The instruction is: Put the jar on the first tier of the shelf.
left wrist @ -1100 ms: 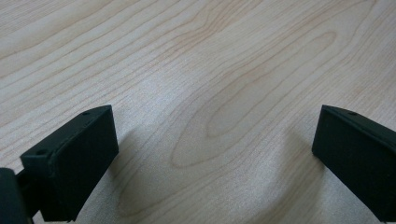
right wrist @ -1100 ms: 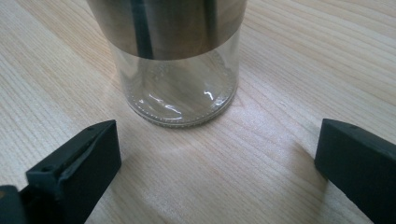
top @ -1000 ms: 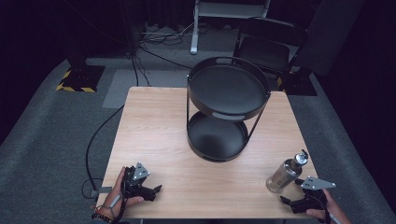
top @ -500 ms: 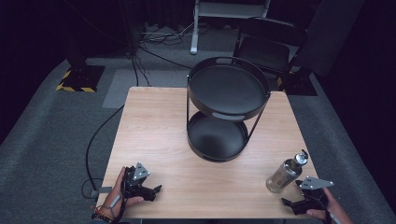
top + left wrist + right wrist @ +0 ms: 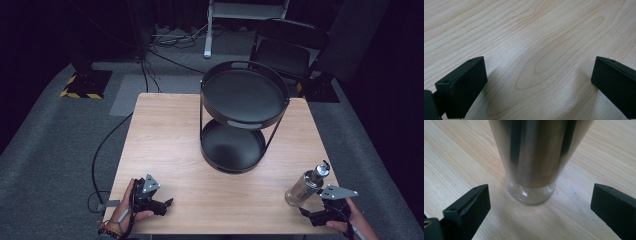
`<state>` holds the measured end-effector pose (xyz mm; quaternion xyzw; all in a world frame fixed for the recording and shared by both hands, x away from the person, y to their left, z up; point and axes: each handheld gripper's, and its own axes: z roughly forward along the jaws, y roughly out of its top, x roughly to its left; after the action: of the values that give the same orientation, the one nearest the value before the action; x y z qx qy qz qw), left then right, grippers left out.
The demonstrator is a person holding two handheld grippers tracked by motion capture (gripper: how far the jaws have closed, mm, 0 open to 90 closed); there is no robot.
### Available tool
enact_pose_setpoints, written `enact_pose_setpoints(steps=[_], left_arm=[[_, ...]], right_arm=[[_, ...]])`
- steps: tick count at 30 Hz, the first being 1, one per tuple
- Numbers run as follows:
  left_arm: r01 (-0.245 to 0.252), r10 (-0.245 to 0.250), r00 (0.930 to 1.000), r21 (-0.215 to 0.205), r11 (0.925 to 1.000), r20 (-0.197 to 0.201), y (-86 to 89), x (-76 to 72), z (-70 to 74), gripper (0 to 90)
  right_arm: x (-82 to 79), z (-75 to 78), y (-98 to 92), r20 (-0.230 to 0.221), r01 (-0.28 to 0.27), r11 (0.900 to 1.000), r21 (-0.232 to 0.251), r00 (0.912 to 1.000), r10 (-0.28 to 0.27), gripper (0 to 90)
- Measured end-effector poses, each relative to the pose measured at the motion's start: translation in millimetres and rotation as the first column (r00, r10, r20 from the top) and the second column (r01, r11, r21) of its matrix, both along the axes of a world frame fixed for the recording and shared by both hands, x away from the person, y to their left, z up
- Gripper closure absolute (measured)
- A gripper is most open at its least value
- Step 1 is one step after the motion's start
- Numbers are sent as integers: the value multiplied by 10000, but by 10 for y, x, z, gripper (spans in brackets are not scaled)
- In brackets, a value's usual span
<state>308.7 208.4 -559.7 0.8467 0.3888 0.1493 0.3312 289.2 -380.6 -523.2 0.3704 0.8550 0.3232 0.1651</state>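
A steel bottle (image 5: 306, 186) with a clear glass base and a dark cap stands upright near the table's front right corner. My right gripper (image 5: 306, 213) sits just behind it at the front edge, held in a person's hand. Its jaws have just been closing a little, and they stand open. In the right gripper view the bottle (image 5: 534, 157) rises close ahead of the right gripper (image 5: 540, 195), its base level with the two fingertips and touching neither pad. My left gripper (image 5: 166, 205) rests open at the front left, over bare wood (image 5: 539, 75).
A black two-tier round tray stand (image 5: 245, 122) occupies the far middle of the wooden table (image 5: 165, 140); both trays hold nothing. A cable trails off the table's left side. A black chair (image 5: 287, 50) stands behind the table.
My right gripper has risen slightly behind the bottle. The bottle, the stand and the left gripper have kept still.
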Motion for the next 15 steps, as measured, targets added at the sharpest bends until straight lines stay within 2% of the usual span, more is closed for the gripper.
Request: enact_pose_setpoints(steps=[15], left_arm=[[7,-7,10000,-2,10000,0,0,0,0,1]], right_arm=[[42,136,75,557,210,9989,429,9982,-234,30]])
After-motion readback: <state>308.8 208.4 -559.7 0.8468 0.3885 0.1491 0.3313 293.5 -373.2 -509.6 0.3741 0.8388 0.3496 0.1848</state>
